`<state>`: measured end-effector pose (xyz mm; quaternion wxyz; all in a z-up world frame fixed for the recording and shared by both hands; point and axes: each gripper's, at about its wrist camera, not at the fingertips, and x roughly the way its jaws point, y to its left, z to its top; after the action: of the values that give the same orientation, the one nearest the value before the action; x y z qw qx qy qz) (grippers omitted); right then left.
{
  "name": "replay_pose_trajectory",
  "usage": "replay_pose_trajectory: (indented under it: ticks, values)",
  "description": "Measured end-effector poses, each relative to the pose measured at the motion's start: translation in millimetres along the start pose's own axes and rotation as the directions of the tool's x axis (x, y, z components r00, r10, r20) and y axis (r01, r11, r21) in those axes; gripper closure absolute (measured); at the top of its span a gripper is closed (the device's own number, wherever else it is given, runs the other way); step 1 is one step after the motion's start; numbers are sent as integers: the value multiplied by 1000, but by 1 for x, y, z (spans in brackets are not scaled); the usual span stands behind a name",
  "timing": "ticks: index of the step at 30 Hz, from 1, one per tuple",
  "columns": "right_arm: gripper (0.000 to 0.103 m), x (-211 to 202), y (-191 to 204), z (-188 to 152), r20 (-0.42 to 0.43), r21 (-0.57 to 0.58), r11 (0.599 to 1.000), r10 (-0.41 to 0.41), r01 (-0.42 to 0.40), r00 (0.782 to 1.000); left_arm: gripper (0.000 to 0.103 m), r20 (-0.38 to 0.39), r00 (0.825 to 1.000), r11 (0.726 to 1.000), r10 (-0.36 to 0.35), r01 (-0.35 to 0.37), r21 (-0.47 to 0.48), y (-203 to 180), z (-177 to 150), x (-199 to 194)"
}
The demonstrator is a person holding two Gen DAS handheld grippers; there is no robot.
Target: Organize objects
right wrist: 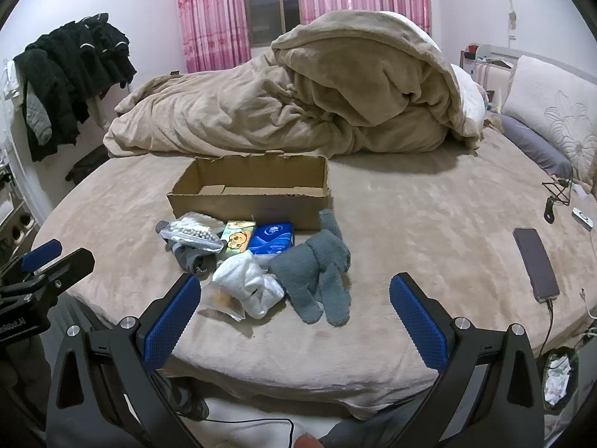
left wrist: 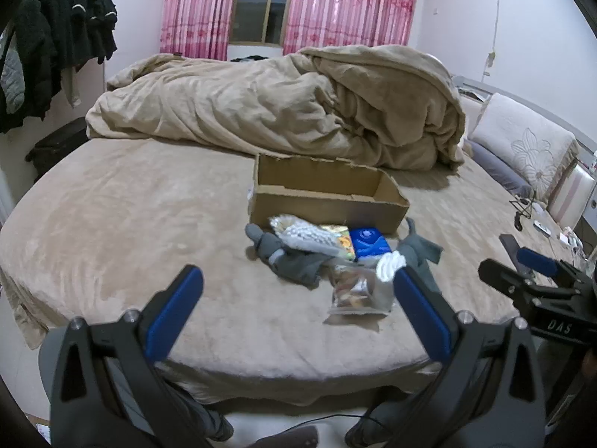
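An empty cardboard box stands on the round beige bed. In front of it lies a small heap: grey gloves, a white sock bundle, a blue tissue pack, a yellow cartoon packet, a bag of white beads and a clear snack bag. My left gripper hovers open, short of the heap. My right gripper is open too, just short of the gloves.
A crumpled beige duvet fills the far half of the bed. A phone on a cable, a small white device and pillows lie to the right. Dark clothes hang at the left wall.
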<state>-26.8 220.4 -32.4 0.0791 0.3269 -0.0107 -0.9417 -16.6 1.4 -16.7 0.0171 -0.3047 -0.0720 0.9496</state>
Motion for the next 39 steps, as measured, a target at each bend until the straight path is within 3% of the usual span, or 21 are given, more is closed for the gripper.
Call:
replay_pose_trajectory:
  ticks: [39]
  values:
    - [0,2,-1,0,0,3,1000,3,-3,1000,0,-8,1000,1000,-29,29,5,-1,0,3]
